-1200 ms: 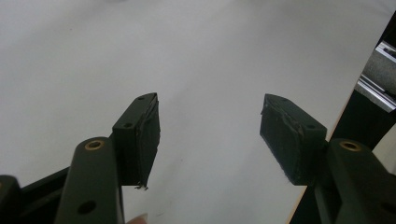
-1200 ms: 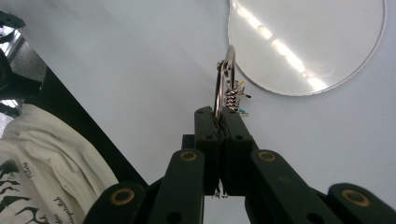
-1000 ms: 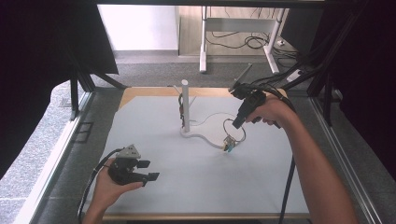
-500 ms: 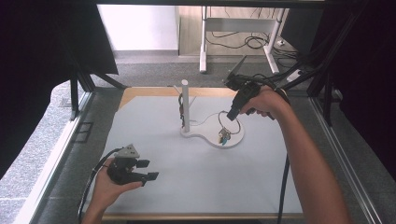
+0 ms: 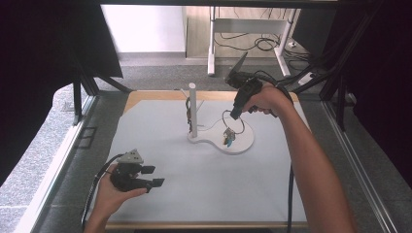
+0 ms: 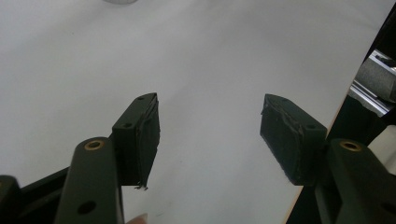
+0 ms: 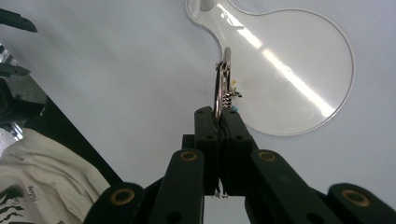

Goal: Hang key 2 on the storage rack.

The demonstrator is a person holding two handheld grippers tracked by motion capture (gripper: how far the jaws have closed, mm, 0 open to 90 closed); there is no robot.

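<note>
A white stand has an upright post (image 5: pixel 192 109) and a round flat base (image 5: pixel 243 143). My right gripper (image 5: pixel 234 115) hovers over that base, shut on a thin metal ring (image 5: pixel 234 122) with small coloured charms (image 5: pixel 228 139) dangling just above the base. In the right gripper view the ring (image 7: pixel 219 84) sticks out edge-on from my shut right gripper (image 7: pixel 218 116), above the glossy base (image 7: pixel 299 70). My left gripper (image 5: pixel 153 176) rests low over the mat at the near left, open. In the left gripper view, my left gripper (image 6: pixel 210 135) has nothing between its jaws.
A dark chain-like item (image 5: pixel 187 108) hangs beside the post. The pale mat (image 5: pixel 204 184) lies on a wooden table edged by black frame rails (image 5: pixel 77 104). A person's right forearm (image 5: pixel 306 165) stretches across the right side of the mat.
My right gripper has carried the ring up and a little left, from over the mat to above the stand's base. The left gripper has stayed put.
</note>
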